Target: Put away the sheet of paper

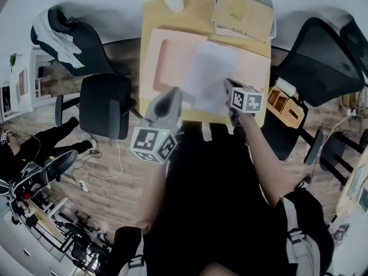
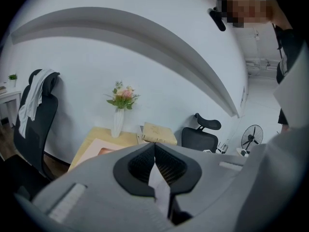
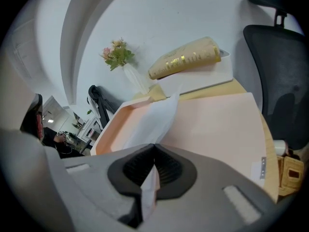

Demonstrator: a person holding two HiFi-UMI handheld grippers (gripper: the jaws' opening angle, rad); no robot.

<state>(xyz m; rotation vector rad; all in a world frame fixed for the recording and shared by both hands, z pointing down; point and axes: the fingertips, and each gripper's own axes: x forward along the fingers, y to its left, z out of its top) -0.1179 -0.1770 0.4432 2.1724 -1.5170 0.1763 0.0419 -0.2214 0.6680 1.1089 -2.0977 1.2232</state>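
Clamped shut on the sheet of paper (image 1: 210, 73) with left gripper (image 1: 172, 92) and right gripper (image 1: 228, 85), both at its near edge. Held at frame centre over the pink tray (image 1: 167, 68), partly covering its recess.

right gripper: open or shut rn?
Shut. The right gripper has its jaws closed on the sheet of paper, whose white edge runs down between them.

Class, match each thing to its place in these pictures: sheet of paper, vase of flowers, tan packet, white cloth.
Things:
1 sheet of paper
2 vase of flowers
3 tan packet
4 white cloth

Places:
A draped over a black chair
B far left corner of the desk
C held by the right gripper, jaws shut on it
D desk's far right corner

Pairs: 1-C, 2-B, 3-D, 4-A
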